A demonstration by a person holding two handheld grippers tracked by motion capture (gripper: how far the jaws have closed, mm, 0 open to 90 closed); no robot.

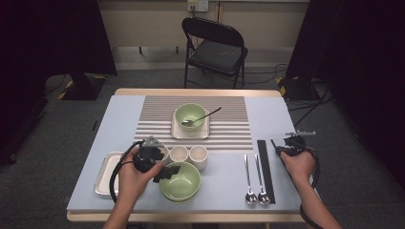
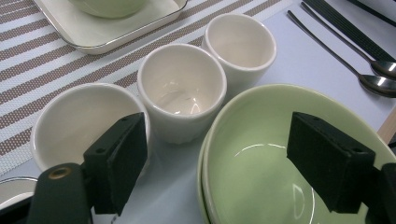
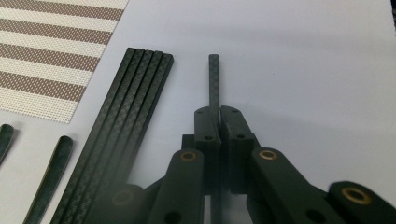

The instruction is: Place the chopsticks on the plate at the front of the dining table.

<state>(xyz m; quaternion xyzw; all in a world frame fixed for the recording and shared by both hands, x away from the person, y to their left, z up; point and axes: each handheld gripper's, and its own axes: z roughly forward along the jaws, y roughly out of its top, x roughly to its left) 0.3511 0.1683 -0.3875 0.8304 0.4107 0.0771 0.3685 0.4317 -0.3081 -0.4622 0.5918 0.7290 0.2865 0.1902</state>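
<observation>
Chopstick (image 3: 214, 79), a single black one, is sitting clenched between my right jaws (image 3: 219, 122), which are pressing shut on it near one end while the rest is sticking out ahead over the pale blue tabletop (image 3: 303, 60). Just beside it to the left in the right gripper view, the other black chopsticks (image 3: 122, 126) are lying side by side in a flat row, touching one another, and two spoon handles (image 3: 49, 179) are lying past those. A corner of the striped placemat (image 3: 51, 65) is showing beyond.

My left jaws (image 2: 233, 163) are standing wide, released, gripping nothing; one pad is hanging over the near green bowl (image 2: 261, 154) and the other is sitting in front of a white cup (image 2: 77, 121). That bowl is resting stacked in another like it. Two more white cups (image 2: 180, 88) are standing in a line with the first, close to the bowl's rim.

From the high view, my right hand (image 1: 298, 164) is resting at the right edge of the tabletop, near the two spoons (image 1: 255, 183), and my left hand (image 1: 136, 179) is sitting beside a white tray (image 1: 102, 174). Farther off, a second green bowl (image 1: 190, 116) with a spoon in it is standing on a square plate on the placemat.
</observation>
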